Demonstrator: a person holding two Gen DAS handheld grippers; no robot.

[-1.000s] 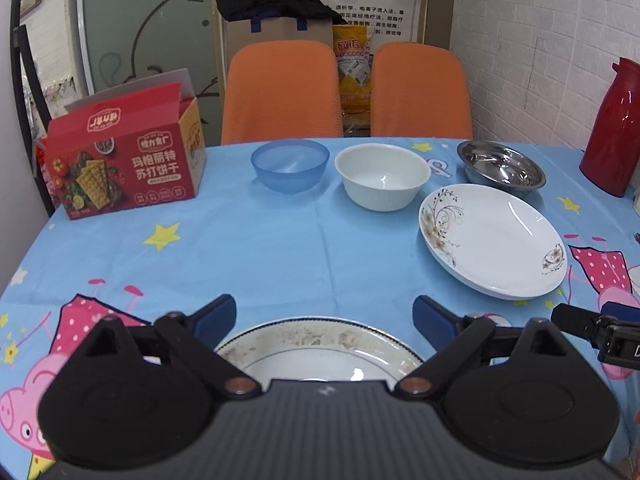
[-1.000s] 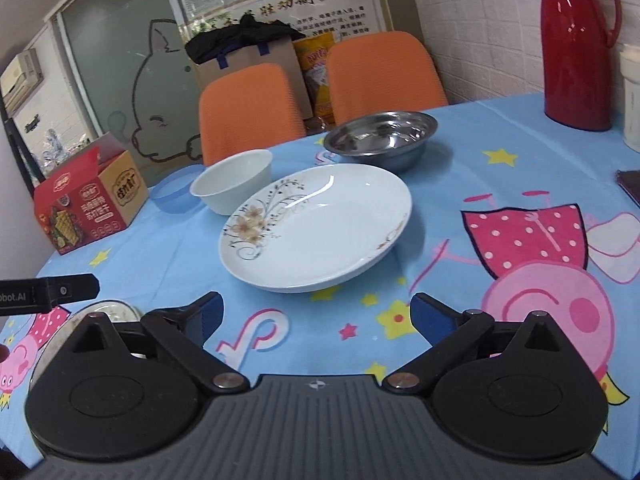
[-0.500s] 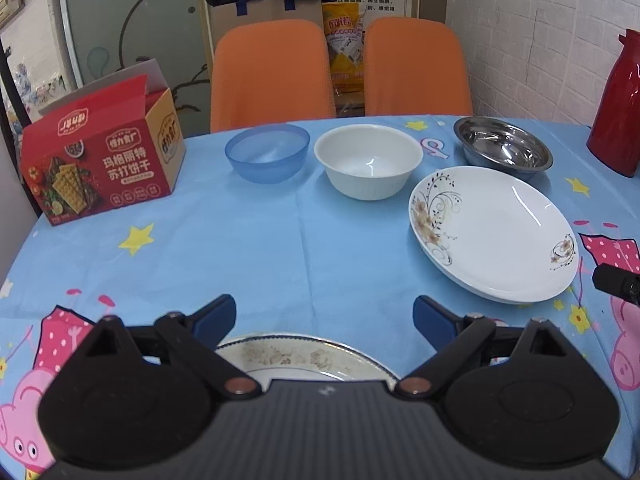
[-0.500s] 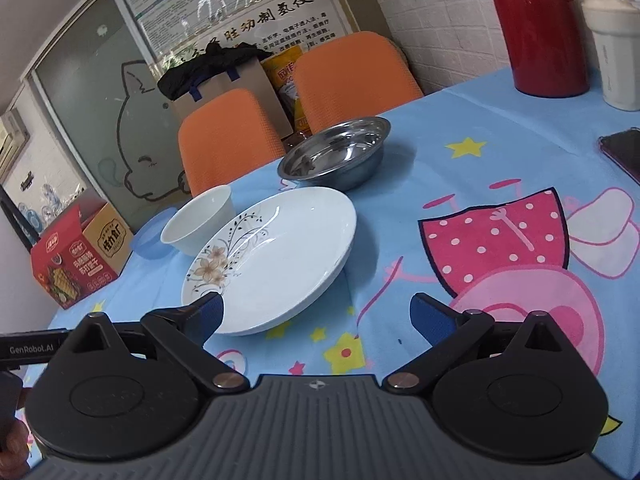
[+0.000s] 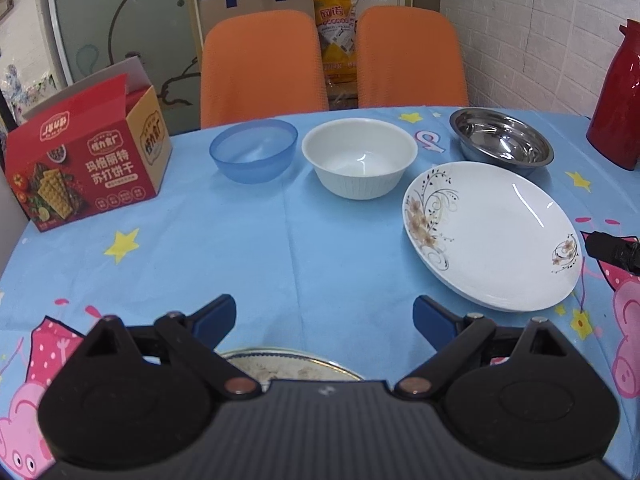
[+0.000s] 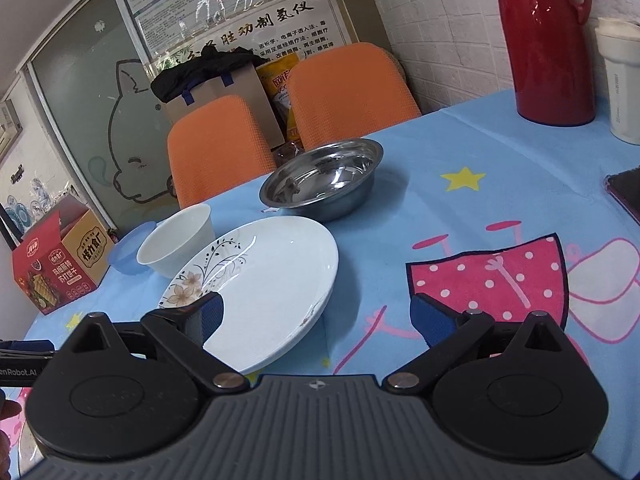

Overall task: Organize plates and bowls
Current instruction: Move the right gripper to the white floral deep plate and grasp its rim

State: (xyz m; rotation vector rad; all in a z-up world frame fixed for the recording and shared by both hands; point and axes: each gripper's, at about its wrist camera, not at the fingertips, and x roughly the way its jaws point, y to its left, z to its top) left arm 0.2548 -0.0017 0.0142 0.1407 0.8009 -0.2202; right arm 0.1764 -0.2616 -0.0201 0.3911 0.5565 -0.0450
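Right wrist view: the floral plate [image 6: 260, 280] lies on the desk [image 6: 440, 208], its near rim between the wide-spread fingers of the right tool [image 6: 316, 314], which grips nothing. Behind it stand a white bowl [image 6: 176, 246], steel bowl [image 6: 324, 182] and blue bowl [image 6: 128, 252]. Only the left wrist view shows a patterned plate [image 5: 288, 368] beneath the left tool [image 5: 324, 316], equally wide and empty
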